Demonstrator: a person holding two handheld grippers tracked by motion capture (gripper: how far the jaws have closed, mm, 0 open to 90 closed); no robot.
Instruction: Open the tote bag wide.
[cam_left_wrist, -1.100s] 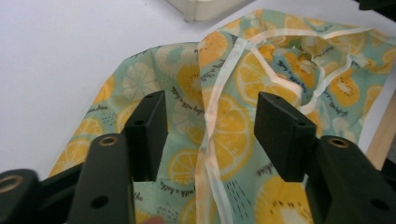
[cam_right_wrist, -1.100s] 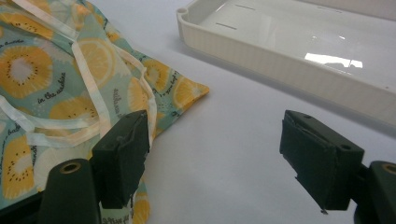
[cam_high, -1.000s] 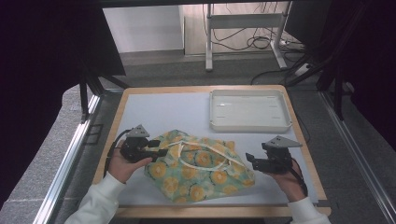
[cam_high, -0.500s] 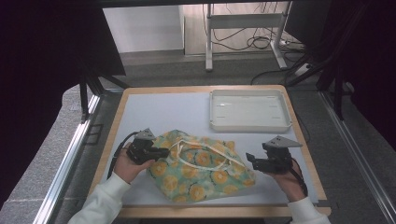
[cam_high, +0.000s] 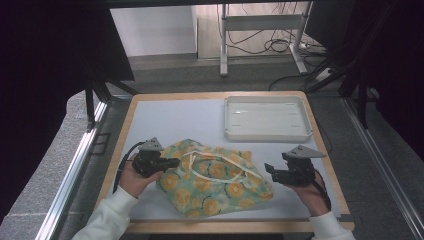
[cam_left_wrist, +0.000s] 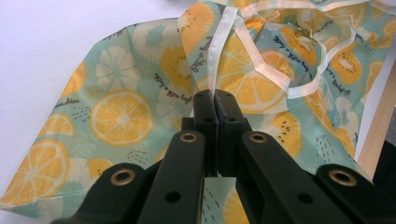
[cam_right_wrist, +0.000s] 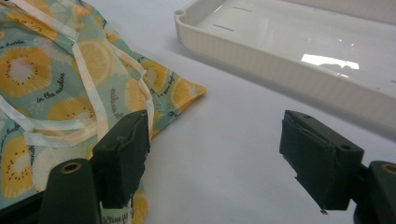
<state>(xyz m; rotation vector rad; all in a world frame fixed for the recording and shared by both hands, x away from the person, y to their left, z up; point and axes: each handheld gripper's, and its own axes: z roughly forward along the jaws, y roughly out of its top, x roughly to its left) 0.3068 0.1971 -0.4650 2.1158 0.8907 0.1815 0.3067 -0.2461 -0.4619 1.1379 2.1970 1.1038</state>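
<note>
A teal cloth bag (cam_high: 215, 180) printed with orange and kiwi slices lies crumpled on the white table mat, its white ribbon handles (cam_high: 220, 162) looped on top. My left gripper (cam_high: 172, 162) is at the bag's left edge, shut on a fold of the cloth; in the left gripper view the jaws pinch the white hem (cam_left_wrist: 215, 95) of the bag (cam_left_wrist: 121, 112). My right gripper (cam_high: 267, 170) stands open just beside the bag's right edge. In the right gripper view its left pad (cam_right_wrist: 123, 154) is next to the bag (cam_right_wrist: 51, 84), nothing between the jaws.
A white plastic tray (cam_high: 266, 117) sits at the back right of the table; its rim (cam_right_wrist: 280, 65) shows in the right gripper view. The wooden table edge (cam_high: 225, 227) runs along the front. Black curtains flank both sides.
My left gripper has moved right onto the bag's left edge and is now shut on the cloth. The bag's left side has bunched a little. The right gripper has stayed put.
</note>
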